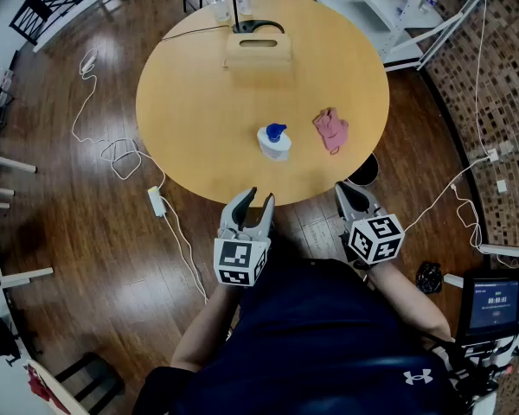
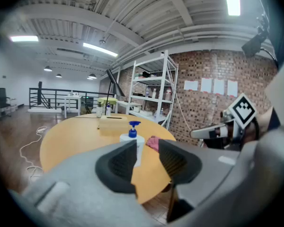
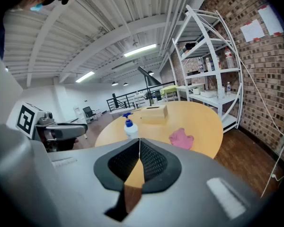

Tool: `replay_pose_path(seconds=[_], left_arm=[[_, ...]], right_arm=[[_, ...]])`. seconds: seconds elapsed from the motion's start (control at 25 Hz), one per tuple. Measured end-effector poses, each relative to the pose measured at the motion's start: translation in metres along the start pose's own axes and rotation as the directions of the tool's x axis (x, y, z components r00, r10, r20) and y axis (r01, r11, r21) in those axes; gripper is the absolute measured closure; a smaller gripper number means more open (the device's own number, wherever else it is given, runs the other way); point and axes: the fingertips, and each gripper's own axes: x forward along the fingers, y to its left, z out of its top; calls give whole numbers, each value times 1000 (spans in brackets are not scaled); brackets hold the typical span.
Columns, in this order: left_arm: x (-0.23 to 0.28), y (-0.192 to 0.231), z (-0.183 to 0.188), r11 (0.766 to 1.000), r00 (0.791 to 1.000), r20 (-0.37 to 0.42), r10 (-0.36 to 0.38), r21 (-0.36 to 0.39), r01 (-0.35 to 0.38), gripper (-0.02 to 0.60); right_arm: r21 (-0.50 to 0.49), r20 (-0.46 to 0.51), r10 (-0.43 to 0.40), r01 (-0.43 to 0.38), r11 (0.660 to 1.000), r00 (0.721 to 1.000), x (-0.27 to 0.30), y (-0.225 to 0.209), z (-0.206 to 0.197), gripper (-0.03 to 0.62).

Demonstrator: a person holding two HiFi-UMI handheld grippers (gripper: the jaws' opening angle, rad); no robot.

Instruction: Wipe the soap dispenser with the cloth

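The white soap dispenser [image 1: 274, 143] with a blue pump stands on the round wooden table [image 1: 190, 102], near its front. A crumpled pink cloth [image 1: 331, 130] lies just to its right, apart from it. Both grippers hover off the table's near edge, short of these things. My left gripper [image 1: 259, 199] is open with a narrow gap and nothing in it. My right gripper [image 1: 346, 190] is shut and empty. In the left gripper view the dispenser [image 2: 133, 136] and the cloth [image 2: 153, 143] show beyond the left gripper [image 2: 147, 148]. The right gripper view shows the dispenser [image 3: 129, 126] and the cloth [image 3: 181, 138] past the right gripper [image 3: 139, 143].
A wooden tissue box [image 1: 258, 48] sits at the table's far side, with small bottles [image 1: 229, 3] behind it. White shelving [image 1: 398, 7] stands at the back right. Cables and a power strip [image 1: 156, 201] lie on the floor to the left. A tablet screen [image 1: 493, 301] is at lower right.
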Motion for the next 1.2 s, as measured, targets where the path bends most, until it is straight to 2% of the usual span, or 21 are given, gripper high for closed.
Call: replay_pose_path(seconds=[0.08,0.2,0.24,0.28,0.44,0.52,0.64,0.68,0.76,0.88,0.96,1.04,1.12,1.2], left_arm=[[19,26,10,999,1000,-7,-25,43,26,384],[50,58,19,992,999,-15,-31,118,32,336],[58,64,19,990,999,-23,-29,139,32,324],[66,66,19,988,999,-34,-28,151,33,314],[91,69,22,988,996,-82,-19,150,32,301],[101,66,24,987,994,-109,-15,156,32,298],[111,59,29,989,992,-127,1,149,18,296],[114,59,31,989,992,-127,7,147,11,296],[121,60,30,989,991,-131,5,150,15,298],[136,57,16,987,987,-159,-24,152,49,299],[143,57,9,986,986,-162,-30,158,56,325],[147,57,6,984,988,-156,-24,170,51,390],[148,58,5,981,990,-138,-20,186,46,436],[146,58,5,975,995,-103,-16,221,39,436]], right_arm=[[-53,1,-46,46,998,999,32,-18,16,582],[-122,-25,-107,103,987,994,76,-54,29,577],[-126,-43,-127,121,985,991,87,-67,29,563],[-121,-64,-147,139,983,987,97,-81,27,521],[-100,-152,-193,179,979,969,148,-127,14,370],[-111,-198,-202,183,977,959,175,-145,2,345],[-112,-255,-193,169,979,948,204,-163,-18,342],[-99,-271,-179,158,983,946,212,-165,-26,355],[-67,-300,-148,133,989,943,224,-168,-38,450],[-11,-301,-63,62,998,952,222,-158,-32,487],[15,-240,30,-27,1000,970,209,-134,-2,487],[-9,-149,130,-133,991,980,187,-94,45,487],[-83,-73,242,-247,965,968,163,-40,95,485],[-188,-67,341,-347,919,938,146,19,123,485]])
